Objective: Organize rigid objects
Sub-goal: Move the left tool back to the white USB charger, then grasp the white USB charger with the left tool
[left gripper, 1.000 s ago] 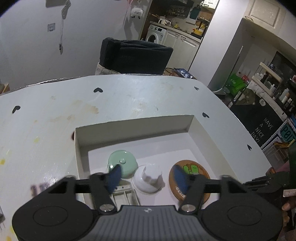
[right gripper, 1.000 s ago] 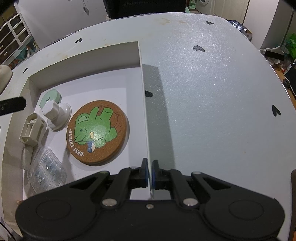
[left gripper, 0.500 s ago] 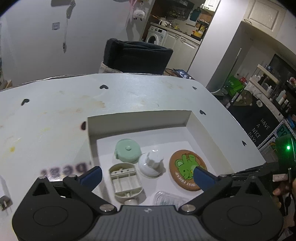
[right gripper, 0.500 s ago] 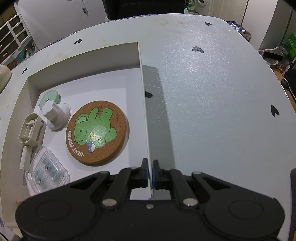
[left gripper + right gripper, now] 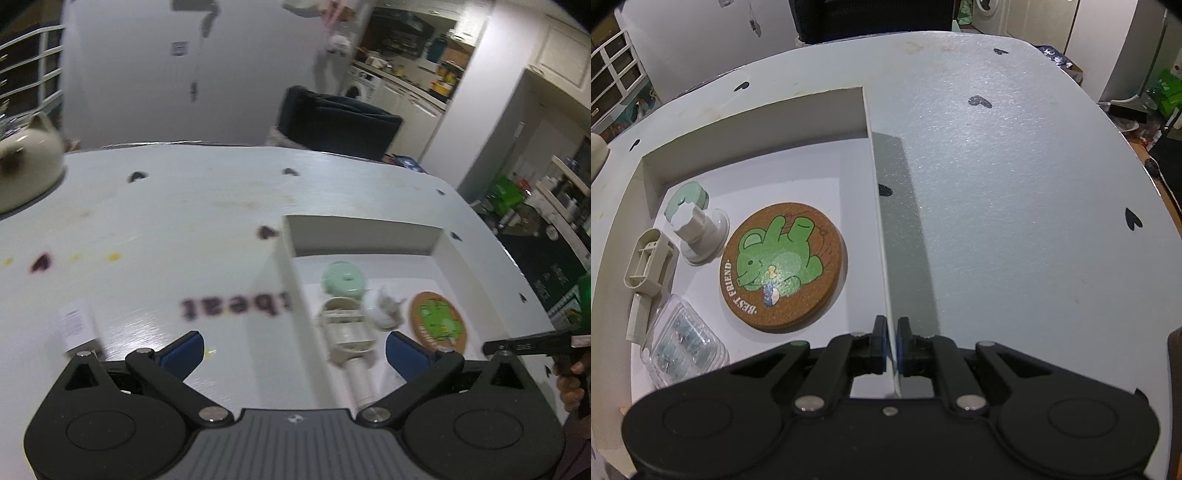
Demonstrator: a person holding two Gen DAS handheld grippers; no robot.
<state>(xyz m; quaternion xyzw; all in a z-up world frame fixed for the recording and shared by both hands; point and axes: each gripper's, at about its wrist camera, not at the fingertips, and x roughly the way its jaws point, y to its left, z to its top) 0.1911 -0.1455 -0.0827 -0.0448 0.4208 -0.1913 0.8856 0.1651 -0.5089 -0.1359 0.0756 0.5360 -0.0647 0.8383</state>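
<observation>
White surface (image 5: 1015,192), printed with black hearts: a shallow white box (image 5: 757,122) is carried on it. Right hand-held gripper (image 5: 891,345): clenched on the thin right wall of the box near its near corner. Left hand-held gripper (image 5: 293,349): released, blue pads spread wide, held above the left wall of the box; nothing is gripped. Box contents: cork coaster (image 5: 783,266) with green bear, lettered "BEST FRIEND", beside the right wall; white knob (image 5: 698,230) just left of it; mint-green round lid (image 5: 687,197) toward the far left corner; beige plastic holder (image 5: 646,264) along the left wall; clear blister pack (image 5: 683,345) at the near left.
</observation>
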